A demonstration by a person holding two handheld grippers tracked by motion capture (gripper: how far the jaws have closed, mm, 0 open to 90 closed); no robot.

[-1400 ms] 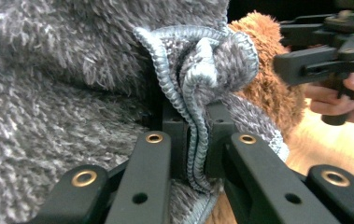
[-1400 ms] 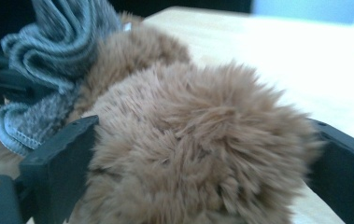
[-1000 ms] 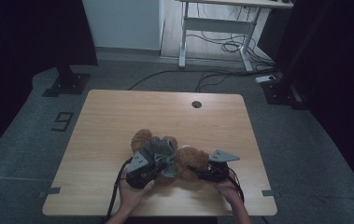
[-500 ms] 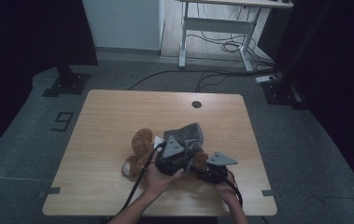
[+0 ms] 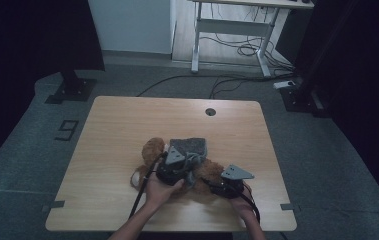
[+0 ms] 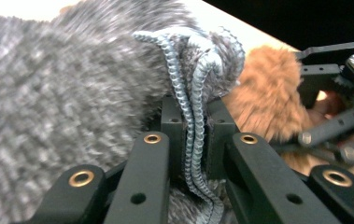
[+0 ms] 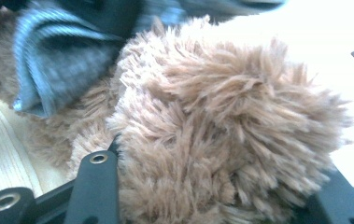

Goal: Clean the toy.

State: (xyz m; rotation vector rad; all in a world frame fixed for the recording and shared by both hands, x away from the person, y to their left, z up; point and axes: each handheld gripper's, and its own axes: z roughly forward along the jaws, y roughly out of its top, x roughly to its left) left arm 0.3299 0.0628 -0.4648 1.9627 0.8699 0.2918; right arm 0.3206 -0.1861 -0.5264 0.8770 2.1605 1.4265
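A brown teddy bear [image 5: 150,149] lies on the wooden table [image 5: 117,115] near its front edge, partly covered by a grey knitted garment [image 5: 189,146]. My left gripper [image 5: 174,165] is above the bear's middle. In the left gripper view it [image 6: 194,112] is shut on the garment's blue-grey ribbed hem [image 6: 198,70], with brown fur [image 6: 268,98] behind. My right gripper [image 5: 229,182] is at the bear's right end. In the right gripper view its jaws [image 7: 212,186] stand either side of a fluffy brown limb [image 7: 221,126] and press on it, with the garment [image 7: 58,56] beyond.
A round cable hole [image 5: 210,111] sits in the table's far edge. On the floor behind are a white desk frame [image 5: 227,30] with cables and a black stand foot [image 5: 72,87]. A "9" marker [image 5: 67,130] lies left of the table.
My left gripper has moved right and up across the bear, dragging the grey garment with it over the bear's body. The right gripper has stayed in place on the bear.
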